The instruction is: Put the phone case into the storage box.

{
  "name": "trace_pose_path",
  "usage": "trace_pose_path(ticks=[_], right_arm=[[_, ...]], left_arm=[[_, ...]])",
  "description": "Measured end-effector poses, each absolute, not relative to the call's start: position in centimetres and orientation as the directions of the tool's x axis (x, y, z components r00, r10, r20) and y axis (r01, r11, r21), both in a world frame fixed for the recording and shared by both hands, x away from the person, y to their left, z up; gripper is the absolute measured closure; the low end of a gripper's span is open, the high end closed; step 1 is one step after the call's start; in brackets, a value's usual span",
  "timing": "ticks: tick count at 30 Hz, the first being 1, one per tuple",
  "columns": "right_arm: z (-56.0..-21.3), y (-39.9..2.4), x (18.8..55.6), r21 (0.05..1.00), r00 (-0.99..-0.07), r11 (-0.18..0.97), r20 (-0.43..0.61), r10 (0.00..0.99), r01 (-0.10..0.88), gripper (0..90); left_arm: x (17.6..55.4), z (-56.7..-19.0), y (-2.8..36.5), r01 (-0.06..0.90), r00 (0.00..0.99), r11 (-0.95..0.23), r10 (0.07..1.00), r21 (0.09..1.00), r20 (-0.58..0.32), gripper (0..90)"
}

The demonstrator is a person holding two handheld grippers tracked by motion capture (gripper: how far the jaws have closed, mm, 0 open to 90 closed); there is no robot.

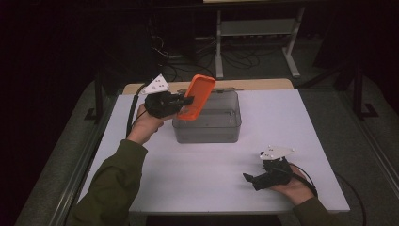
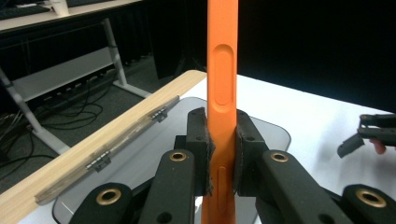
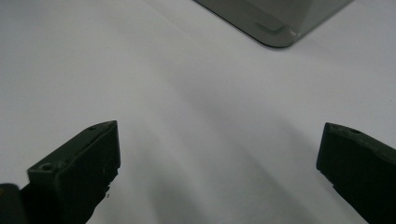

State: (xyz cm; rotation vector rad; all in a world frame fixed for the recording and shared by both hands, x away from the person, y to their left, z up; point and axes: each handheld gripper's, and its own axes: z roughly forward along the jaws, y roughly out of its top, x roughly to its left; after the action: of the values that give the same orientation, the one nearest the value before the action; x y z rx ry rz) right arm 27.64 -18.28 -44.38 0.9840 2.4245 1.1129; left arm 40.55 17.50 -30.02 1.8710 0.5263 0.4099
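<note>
An orange phone case (image 1: 198,96) hangs tilted over the left end of a clear grey plastic bin (image 1: 221,127) at the table's middle back. My left gripper (image 1: 187,100) is shut on the case's lower edge. In the left gripper view the case (image 2: 223,79) stands edge-on between the two pads (image 2: 201,144), which press it from both sides, with the bin (image 2: 154,158) below. My right gripper (image 1: 248,178) rests low on the white table near the front right, held in a hand. Its jaws stand wide apart in the right gripper view (image 3: 219,154) with nothing between them.
The white table (image 1: 282,122) has a wooden strip (image 1: 141,87) along its back edge. A corner of the bin (image 3: 280,32) lies ahead of the right gripper. Beyond the table stand a metal rack (image 1: 256,28) and floor cables (image 1: 179,66) in the dark.
</note>
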Motion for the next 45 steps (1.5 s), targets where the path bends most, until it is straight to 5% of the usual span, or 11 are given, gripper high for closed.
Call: trace_pose_path(ticks=[45], right_arm=[[-44.4,-18.4,27.6,0.752,-0.722,0.469,0.014,0.691,0.463,0.0]], left_arm=[[43.7,-34.0,16.7,0.337,0.773,-0.381,0.634,0.861,-0.022,79.4]])
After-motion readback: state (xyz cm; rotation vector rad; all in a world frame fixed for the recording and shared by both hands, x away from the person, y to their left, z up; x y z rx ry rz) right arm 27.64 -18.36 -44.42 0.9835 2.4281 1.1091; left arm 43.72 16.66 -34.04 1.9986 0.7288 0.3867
